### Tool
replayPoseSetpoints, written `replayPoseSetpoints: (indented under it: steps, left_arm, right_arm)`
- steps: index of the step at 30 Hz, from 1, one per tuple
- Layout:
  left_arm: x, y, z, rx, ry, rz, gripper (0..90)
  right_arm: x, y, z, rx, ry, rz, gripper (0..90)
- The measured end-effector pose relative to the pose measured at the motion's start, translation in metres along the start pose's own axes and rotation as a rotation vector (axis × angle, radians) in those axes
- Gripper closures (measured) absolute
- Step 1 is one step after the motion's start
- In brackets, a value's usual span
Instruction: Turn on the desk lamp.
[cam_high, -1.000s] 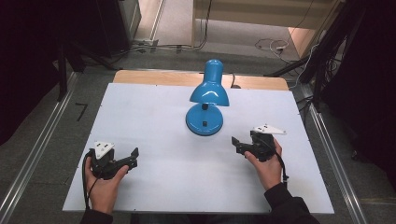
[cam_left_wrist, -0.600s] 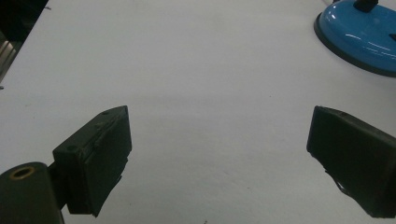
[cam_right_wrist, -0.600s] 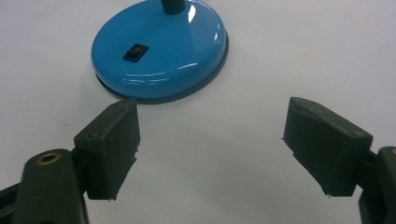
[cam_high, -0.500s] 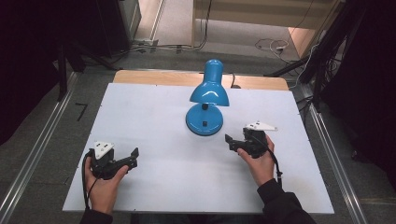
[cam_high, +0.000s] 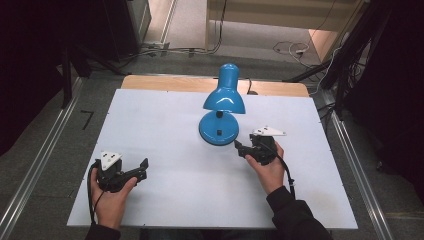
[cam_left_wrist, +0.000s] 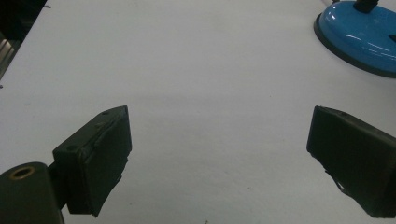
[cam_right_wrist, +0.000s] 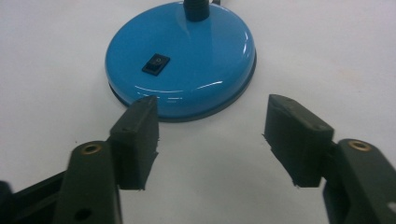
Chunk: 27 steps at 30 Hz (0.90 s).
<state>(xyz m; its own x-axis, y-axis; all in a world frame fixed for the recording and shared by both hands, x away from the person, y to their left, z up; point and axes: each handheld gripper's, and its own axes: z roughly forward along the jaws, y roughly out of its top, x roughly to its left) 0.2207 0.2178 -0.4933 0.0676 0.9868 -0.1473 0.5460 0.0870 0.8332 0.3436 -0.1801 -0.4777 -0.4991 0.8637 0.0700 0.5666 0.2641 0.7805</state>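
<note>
A blue desk lamp (cam_high: 223, 107) stands near the middle of the white table (cam_high: 160, 120), its shade tipped down over its round base (cam_right_wrist: 182, 58). A black rocker switch (cam_right_wrist: 155, 64) sits on top of the base. My right gripper (cam_high: 242, 149) is open, held just right of the base, jaws pointing at its edge with nothing between them. Near the front left of the table my left gripper (cam_high: 142, 169) also stands open and empty, far from the lamp. In the left gripper view the lamp base (cam_left_wrist: 359, 35) shows at the top right corner.
A wooden strip (cam_high: 170, 83) runs along the table's far edge. Metal rails (cam_high: 352, 160) flank both sides of the table. Cables (cam_high: 290, 49) lie on the floor beyond it.
My right gripper has moved left and a little forward, closing in on the lamp base. The left gripper has stayed where it was.
</note>
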Motion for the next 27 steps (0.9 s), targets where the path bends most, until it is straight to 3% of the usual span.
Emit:
replayPoseSetpoints:
  steps: [13, 27]
  left_arm:
    - [0.000, 0.000, 0.000, -0.001, -0.002, -0.004, 7.3]
    - [0.001, 0.000, -0.001, -0.003, -0.006, -0.004, 7.3]
  right_arm:
    - [0.012, 0.008, 0.010, -0.007, 0.005, -0.040, 87.3]
    - [0.022, 0.018, 0.018, -0.021, 0.017, -0.041, 87.5]
